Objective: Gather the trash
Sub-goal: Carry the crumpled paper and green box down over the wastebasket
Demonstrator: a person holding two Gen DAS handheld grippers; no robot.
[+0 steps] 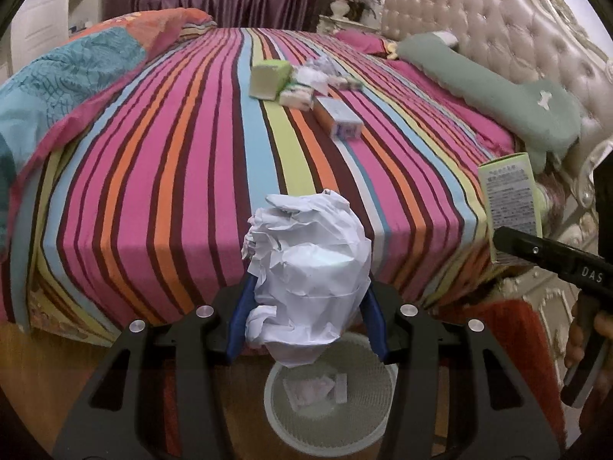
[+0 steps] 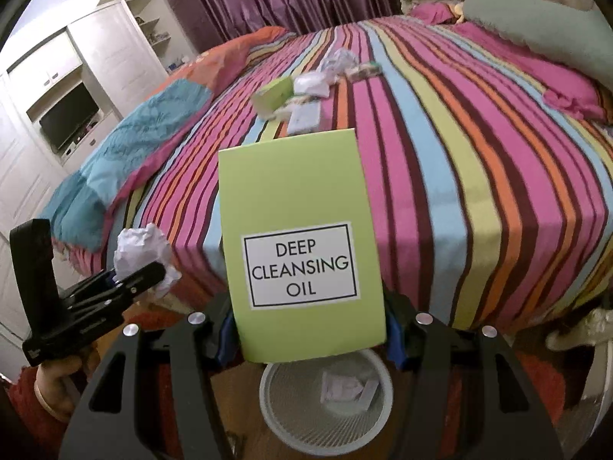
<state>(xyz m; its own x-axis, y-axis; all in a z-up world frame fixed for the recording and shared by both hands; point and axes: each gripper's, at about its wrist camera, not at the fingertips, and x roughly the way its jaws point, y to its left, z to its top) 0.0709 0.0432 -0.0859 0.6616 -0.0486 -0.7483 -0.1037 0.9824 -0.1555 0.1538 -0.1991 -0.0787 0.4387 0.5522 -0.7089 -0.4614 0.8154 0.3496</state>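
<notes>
My left gripper (image 1: 306, 303) is shut on a crumpled white paper ball (image 1: 310, 268), held above a white mesh wastebasket (image 1: 283, 418) on the floor by the bed's edge. My right gripper (image 2: 306, 329) is shut on a lime green box (image 2: 299, 237) labelled "Deep Cleansing Oil", held above the same wastebasket (image 2: 283, 414). The basket holds a few bits of paper. In the left wrist view the green box (image 1: 509, 207) shows at the right. In the right wrist view the paper ball (image 2: 141, 253) shows at the left.
More trash lies mid-bed on the striped sheet (image 1: 153, 176): a green box (image 1: 268, 76), an orange and white box (image 1: 339, 117), crumpled paper (image 1: 314, 74). A folded quilt (image 1: 76, 76) lies left, a green pillow (image 1: 498, 92) and padded headboard (image 1: 517, 27) right.
</notes>
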